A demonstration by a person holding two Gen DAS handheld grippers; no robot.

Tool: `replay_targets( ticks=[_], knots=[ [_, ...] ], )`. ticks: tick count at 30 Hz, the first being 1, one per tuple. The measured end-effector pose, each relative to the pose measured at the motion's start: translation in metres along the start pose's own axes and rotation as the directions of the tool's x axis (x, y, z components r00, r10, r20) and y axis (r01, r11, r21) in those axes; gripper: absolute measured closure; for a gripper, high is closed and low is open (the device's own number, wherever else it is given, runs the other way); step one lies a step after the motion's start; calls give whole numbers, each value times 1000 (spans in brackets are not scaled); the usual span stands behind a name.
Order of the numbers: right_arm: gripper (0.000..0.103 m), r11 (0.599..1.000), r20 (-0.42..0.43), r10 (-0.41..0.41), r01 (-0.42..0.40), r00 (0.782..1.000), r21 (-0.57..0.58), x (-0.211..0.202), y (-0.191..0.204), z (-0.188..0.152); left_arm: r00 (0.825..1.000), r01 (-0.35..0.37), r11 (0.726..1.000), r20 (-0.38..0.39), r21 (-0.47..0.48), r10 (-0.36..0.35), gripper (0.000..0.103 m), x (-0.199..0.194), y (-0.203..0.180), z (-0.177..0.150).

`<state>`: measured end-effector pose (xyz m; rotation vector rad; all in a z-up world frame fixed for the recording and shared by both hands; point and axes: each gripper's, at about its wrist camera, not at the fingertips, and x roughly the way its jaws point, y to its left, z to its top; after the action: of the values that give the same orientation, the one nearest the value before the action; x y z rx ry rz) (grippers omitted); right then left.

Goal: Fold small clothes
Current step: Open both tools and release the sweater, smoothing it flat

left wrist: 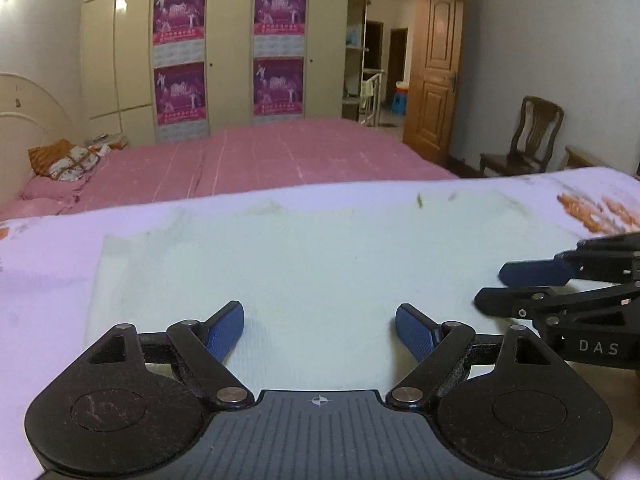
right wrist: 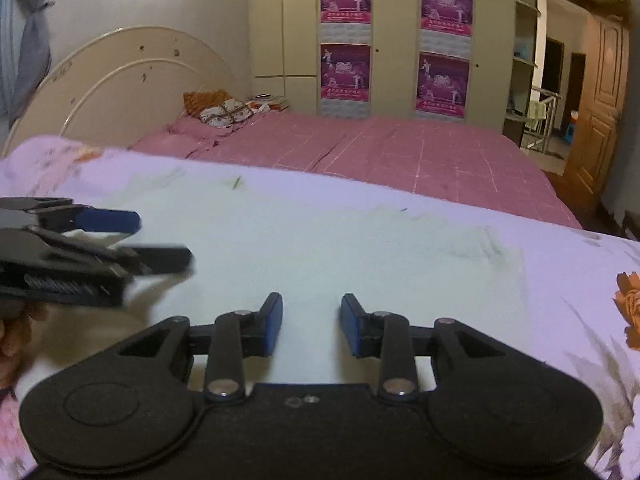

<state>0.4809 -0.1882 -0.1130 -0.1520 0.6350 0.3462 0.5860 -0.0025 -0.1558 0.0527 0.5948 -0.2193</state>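
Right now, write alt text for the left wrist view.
The open left gripper hovers over a pale garment lying flat on a lilac floral sheet. The right gripper enters from the right, open; a pink bed lies beyond.

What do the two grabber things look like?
Both are black plastic. The left gripper and right gripper each have two blue ridged fingertip pads, silver pivot screws and round discs on a ribbed base. White letters "DAS" mark the right one's side.

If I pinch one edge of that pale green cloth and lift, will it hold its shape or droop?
The pale green cloth lies flat and thin on the floral sheet, so it will probably droop. It looks light, likely sliding or bunching when pushed. Both the left hand-held gripper and the right hand-held gripper are open above it.
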Motion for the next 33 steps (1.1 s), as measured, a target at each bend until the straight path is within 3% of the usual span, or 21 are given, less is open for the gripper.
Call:
replay_targets(
  ticks=[3,9,15,22,24,27,33],
  knots=[
    [68,997,7,-39,40,999,-71,-1,7,-1,1000,-24,1000,-11,8,24,20,-6,2,2],
    [68,983,-20,-165,166,986,83,-21,-42,-14,999,-50,999,-14,10,50,20,-27,23,-4],
    [68,978,-33,-183,186,983,90,-18,-47,-14,997,-77,997,-15,10,77,19,-22,22,-1],
    [67,976,-40,-178,181,983,118,-34,-44,-13,995,-99,995,-33,-3,99,19,-32,15,9],
    [67,980,-9,-159,159,987,122,-48,-40,-14,997,-75,997,11,-8,75,19,-44,4,12],
    [67,990,-4,-105,105,994,96,-50,-20,-15,999,-35,999,16,-9,35,19,-49,-17,13],
    [67,998,-47,-37,40,998,46,-35,17,-25,998,-35,999,-59,-20,33,19,-33,-37,-13]
  ],
)
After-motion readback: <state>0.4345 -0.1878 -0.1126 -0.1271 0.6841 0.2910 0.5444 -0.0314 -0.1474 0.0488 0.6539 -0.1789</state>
